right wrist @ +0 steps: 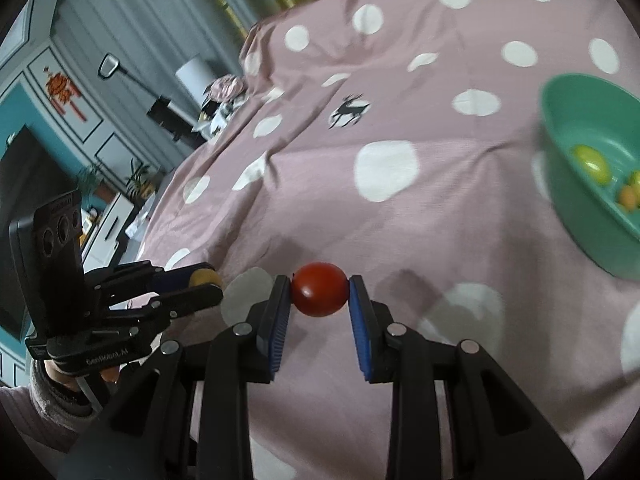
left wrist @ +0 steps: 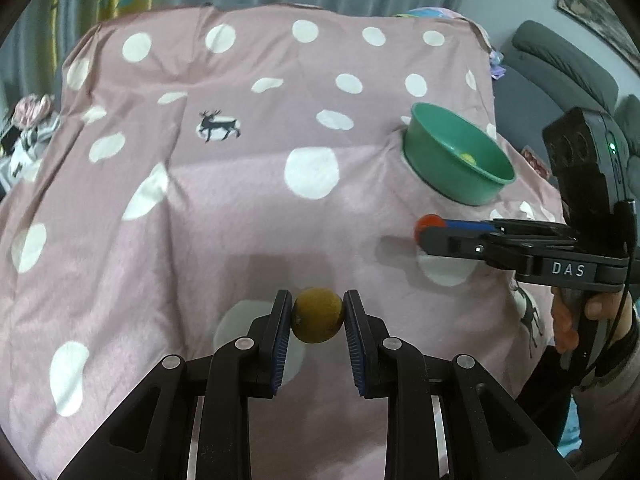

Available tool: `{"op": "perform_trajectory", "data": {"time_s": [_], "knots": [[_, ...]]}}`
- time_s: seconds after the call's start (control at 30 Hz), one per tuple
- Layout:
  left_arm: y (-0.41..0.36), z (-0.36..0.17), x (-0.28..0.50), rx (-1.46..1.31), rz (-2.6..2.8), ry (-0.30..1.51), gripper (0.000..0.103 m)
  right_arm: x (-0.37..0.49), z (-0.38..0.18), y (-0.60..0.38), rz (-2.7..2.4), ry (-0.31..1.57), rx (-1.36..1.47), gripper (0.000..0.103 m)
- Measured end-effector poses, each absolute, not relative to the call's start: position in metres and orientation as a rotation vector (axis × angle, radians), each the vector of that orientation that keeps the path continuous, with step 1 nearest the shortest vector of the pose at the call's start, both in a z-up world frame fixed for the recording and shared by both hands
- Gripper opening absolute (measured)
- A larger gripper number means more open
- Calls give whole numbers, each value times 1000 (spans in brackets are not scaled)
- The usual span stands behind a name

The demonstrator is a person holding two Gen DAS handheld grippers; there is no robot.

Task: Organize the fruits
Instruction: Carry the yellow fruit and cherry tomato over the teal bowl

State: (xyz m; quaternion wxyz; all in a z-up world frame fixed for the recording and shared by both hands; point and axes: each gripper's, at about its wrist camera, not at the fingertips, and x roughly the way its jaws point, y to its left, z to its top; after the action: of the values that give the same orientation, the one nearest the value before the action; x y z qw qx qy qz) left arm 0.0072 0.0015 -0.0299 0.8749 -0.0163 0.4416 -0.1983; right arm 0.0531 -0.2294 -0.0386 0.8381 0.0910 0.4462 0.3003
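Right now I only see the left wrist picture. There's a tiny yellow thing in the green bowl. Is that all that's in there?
Observer: No. The right wrist view shows the green bowl holding a yellow-green fruit plus small yellow and orange pieces beside it.
Operator: What's the red thing in the other tool?
Observer: A smooth, round red fruit, pinched between the right tool's blue pads.
Operator: Is my brown fruit touching the blanket?
Observer: No, the left tool holds it above the pink spotted blanket.
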Motion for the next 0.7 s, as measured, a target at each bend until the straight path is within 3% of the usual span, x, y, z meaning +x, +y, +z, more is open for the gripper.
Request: {"op": "perform_trajectory", "data": {"time_s": [0.7], "knots": [[-117,20,50,160,-507,789,27,37,-2,-342,421,742,316,30]]}}
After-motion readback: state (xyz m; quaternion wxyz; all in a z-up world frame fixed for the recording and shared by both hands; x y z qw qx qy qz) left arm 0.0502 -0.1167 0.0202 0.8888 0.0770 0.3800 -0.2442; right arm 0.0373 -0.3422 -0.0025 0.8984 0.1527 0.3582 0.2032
